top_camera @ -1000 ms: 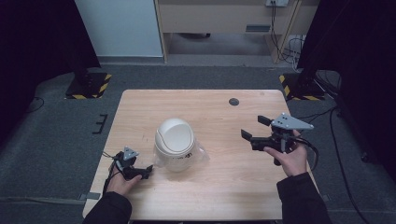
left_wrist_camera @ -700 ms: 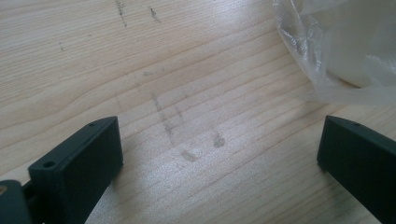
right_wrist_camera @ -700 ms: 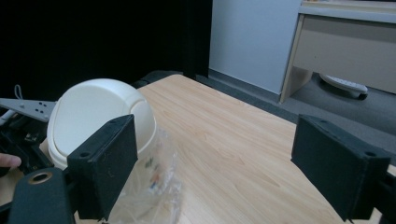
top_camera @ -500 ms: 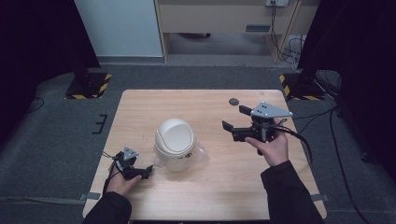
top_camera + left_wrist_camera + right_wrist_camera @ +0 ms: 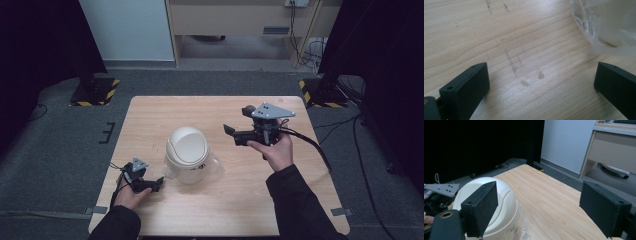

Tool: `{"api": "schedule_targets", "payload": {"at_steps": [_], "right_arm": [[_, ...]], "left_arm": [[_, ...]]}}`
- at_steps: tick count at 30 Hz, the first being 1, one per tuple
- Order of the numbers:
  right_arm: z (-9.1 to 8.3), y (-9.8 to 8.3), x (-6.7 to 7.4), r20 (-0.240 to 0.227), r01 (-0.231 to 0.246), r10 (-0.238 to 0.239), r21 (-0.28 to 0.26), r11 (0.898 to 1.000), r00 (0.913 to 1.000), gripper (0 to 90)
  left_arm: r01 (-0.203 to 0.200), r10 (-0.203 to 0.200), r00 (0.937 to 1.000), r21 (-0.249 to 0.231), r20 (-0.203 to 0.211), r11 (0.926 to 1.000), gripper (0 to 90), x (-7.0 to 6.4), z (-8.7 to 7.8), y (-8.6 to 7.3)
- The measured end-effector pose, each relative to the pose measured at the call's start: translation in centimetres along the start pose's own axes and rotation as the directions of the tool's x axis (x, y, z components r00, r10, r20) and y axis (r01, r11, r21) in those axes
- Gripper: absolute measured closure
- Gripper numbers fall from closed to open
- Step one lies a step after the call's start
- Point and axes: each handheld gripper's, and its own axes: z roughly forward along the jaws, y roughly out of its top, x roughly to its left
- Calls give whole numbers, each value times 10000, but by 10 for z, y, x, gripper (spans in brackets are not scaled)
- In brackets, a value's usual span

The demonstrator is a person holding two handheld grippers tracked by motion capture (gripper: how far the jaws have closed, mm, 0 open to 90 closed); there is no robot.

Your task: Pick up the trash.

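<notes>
My right gripper hangs above the pale wooden table, off to the right of the white domed plastic bin with its swing lid, jaws spread wide with nothing between them. Looking along those jaws, the bin sits low at the left, partly hidden behind my left-hand jaw and cut off by the bottom edge, so I cannot see its base. A clear crumpled plastic liner spills from under it; its outline is hard to trace against the wood.

My left gripper lies low at the near left corner of the table, close to the bin's left side. Its jaws are also wide apart and empty, with bare scuffed wood between them. At the upper right of the left gripper view the clear liner bulges in, with something white blurred behind it. My left gripper's grey three-cornered plate peeks out past the bin in the right gripper view.
</notes>
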Motion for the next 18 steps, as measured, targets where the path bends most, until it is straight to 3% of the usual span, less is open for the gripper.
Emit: {"api": "schedule_targets", "payload": {"at_steps": [9, 18], "right_arm": [[21, -5, 9, -67, -217, 217, -16, 9998, 9997, 155], [47, -25, 26, -463, -129, 152, 507, 9986, 9988, 156]], "left_arm": [[0, 0, 10000, -2, -5, 10000, 0, 0, 0, 0], [-9, 9, 10000, 4, -4, 10000, 0, 0, 0, 0]]}}
